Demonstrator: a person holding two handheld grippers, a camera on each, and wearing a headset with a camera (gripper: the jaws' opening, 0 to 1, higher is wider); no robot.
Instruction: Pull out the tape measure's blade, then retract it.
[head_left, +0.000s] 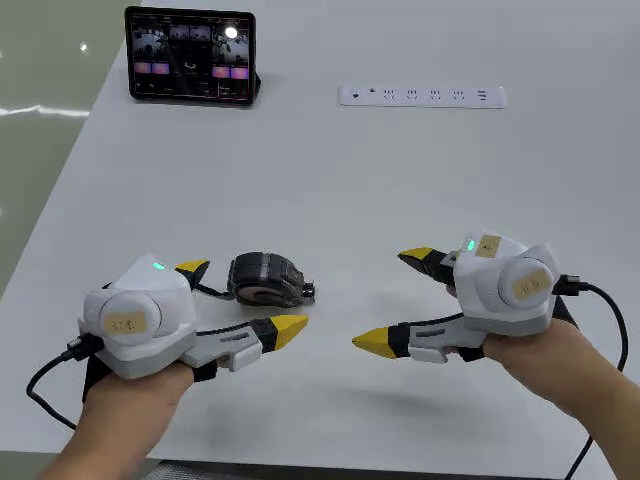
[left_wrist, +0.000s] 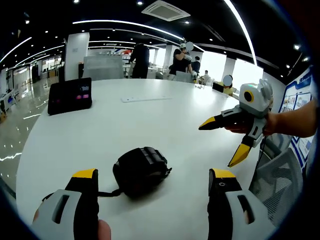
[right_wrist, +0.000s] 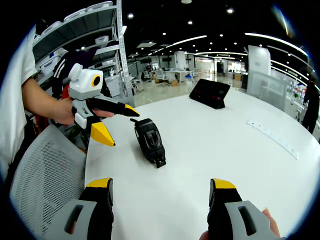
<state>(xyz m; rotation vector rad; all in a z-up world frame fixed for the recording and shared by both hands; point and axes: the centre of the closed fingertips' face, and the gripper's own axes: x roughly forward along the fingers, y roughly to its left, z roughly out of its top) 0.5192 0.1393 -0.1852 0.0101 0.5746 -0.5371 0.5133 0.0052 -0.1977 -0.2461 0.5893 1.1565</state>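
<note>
A black tape measure (head_left: 266, 281) lies on the white table (head_left: 330, 180), its blade tip pointing right and not drawn out. My left gripper (head_left: 245, 298) stands open around it, yellow tips on either side, not touching. In the left gripper view the tape measure (left_wrist: 141, 170) sits just ahead between the jaws of the left gripper (left_wrist: 152, 180). My right gripper (head_left: 395, 298) is open too, a short way right of the tape measure, nothing held. The right gripper view has the tape measure (right_wrist: 149, 140) farther ahead, beyond the right gripper (right_wrist: 161, 189), with the left gripper (right_wrist: 112, 125) beside it.
A tablet (head_left: 190, 55) stands propped at the far left of the table. A white power strip (head_left: 422, 96) lies at the far middle. The table's left edge (head_left: 60, 190) runs beside a glossy floor. Cables trail from both grippers toward me.
</note>
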